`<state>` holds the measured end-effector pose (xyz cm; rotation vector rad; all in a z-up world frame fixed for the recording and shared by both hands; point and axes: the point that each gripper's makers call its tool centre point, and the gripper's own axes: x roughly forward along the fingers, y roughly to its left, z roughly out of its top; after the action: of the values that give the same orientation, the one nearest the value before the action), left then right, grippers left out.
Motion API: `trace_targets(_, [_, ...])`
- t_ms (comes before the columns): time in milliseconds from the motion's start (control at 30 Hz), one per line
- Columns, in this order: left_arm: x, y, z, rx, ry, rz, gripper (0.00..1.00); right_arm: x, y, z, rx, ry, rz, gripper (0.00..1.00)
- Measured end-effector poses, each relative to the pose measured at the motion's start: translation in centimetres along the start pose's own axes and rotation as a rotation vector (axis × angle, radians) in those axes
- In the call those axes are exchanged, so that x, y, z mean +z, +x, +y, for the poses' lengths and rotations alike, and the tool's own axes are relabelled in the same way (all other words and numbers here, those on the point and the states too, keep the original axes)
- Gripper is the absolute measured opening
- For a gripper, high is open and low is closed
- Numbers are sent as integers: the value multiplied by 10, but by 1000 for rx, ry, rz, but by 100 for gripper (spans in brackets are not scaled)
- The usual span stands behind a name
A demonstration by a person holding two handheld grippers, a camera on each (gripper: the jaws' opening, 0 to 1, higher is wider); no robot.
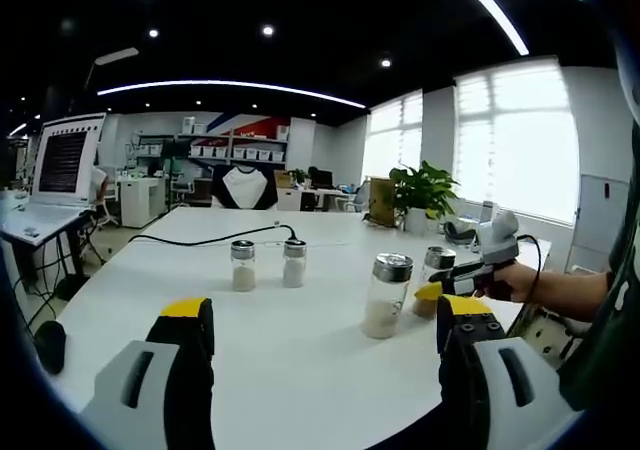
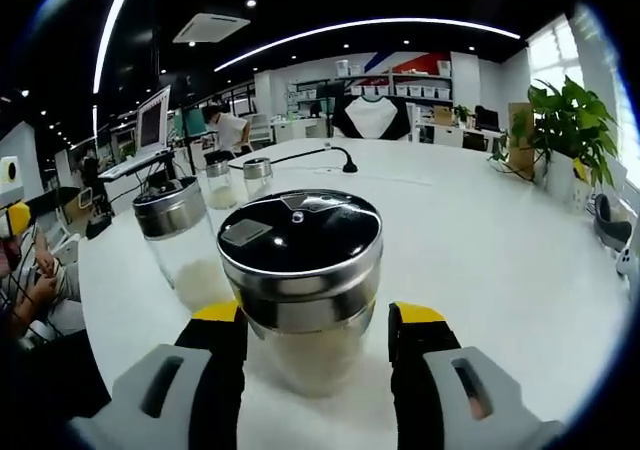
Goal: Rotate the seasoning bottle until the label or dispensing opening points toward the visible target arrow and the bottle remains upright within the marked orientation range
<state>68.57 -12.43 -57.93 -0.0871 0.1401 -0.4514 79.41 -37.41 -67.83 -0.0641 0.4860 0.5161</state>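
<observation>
On the broad white surface (image 1: 300, 340) stand four clear glass seasoning bottles with shiny metal caps, each partly filled with pale granules. In the right gripper view, the nearest glass seasoning bottle (image 2: 300, 290) stands upright between the yellow-tipped fingers (image 2: 222, 315) of the right gripper (image 2: 315, 325); the fingers flank the glass body just below the cap, close on both sides, though I cannot tell whether they actually press it or leave a sliver of gap. Its dark lid shows a flap-like dispensing opening (image 2: 246, 233) toward the left of the top. A second capped bottle (image 2: 180, 240) sits just beside it to the left, and two smaller bottles (image 2: 235, 182) stand farther back near a black cable (image 2: 330, 155). In the left gripper view, the left gripper (image 1: 325, 335) hovers low over the surface with its fingers spread wide and nothing between them, well apart from the bottles; the right gripper shows at the far bottle on the right. No target arrow or marked range is legible anywhere. The step in hand looks like the grasp just ahead of rotation; the next move likely calls for a firm, level hold and a slow twist about the vertical axis, keeping clear of the neighbouring bottle
</observation>
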Motion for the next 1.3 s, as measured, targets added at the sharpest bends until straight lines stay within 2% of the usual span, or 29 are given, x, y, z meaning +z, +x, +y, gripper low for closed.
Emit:
trace_targets(233, [0, 0, 0, 0, -2, -1, 97, 7, -2, 2, 45, -21, 7, 58])
trace_targets(433, [1, -1, 2, 6, -3, -5, 97, 2, -10, 8, 13, 30, 12, 56])
trace_targets(600, [2, -2, 4, 16, -13, -9, 97, 4, -15, 7, -65, 71, -22, 55])
trace_targets(733, [2, -2, 4, 15, -10, -11, 97, 7, -15, 5, -137, 141, -40, 55])
trace_targets(967, [1, -2, 0, 4, -11, -11, 97, 3, -15, 3, -239, 163, -40, 54])
trace_targets(1167, [3, -3, 1, 5, -7, -13, 97, 9, -15, -3, -218, 144, -58, 54])
trace_targets(1300, [2, -4, 1, 5, -9, -11, 97, 13, -13, 1, -121, 83, -42, 54])
